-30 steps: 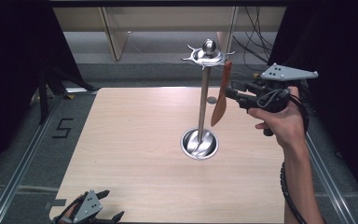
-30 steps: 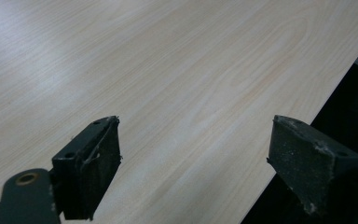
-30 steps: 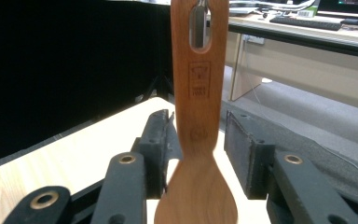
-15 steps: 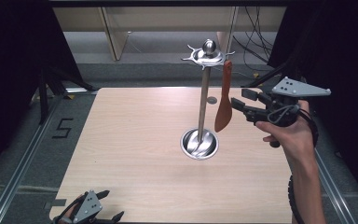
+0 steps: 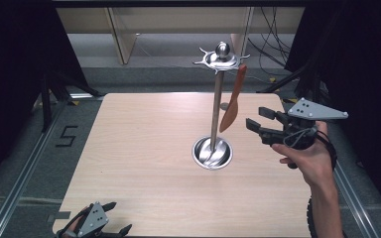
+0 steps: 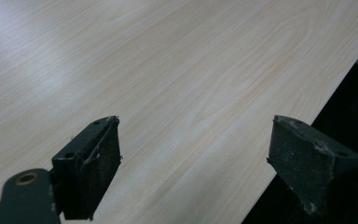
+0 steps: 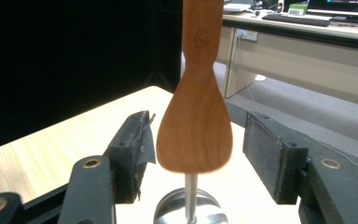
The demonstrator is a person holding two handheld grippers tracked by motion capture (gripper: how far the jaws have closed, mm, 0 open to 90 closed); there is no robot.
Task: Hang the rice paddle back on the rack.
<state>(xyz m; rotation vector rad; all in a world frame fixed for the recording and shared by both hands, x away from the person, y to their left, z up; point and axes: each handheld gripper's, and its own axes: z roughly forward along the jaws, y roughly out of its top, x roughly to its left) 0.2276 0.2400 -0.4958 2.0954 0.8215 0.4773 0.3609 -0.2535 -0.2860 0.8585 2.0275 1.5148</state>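
Pale wood table (image 5: pixel 144 148), dark curtains on both sides, a desk with a keyboard far behind in the right gripper view.

Landmark: steel rack (image 5: pixel 217 99), a pole rising from a round dish near the table's middle, with a hooked crown on top.

Wooden spatula (image 5: pixel 232 99) hangs from the crown on the rack's right side, blade down, clear of the table and just beside the pole. From the high view it reads as a thin slanted strip. The right gripper view shows its broad face (image 7: pixel 196 126) instead, with a round stamp on the neck and the pole and dish behind it.

My right gripper (image 5: pixel 257 119) sits to the right of the rack at blade height, jaws spread. From above the tips look short of the blade. In the right gripper view the blade stands between the pads with gaps on both sides; I cannot tell how far in front of them it is.

My left gripper (image 5: pixel 114 218) lies well away from the rack at the table's near left corner. Its own view (image 6: pixel 196 154) shows jaws wide apart over bare wood at the table's edge.
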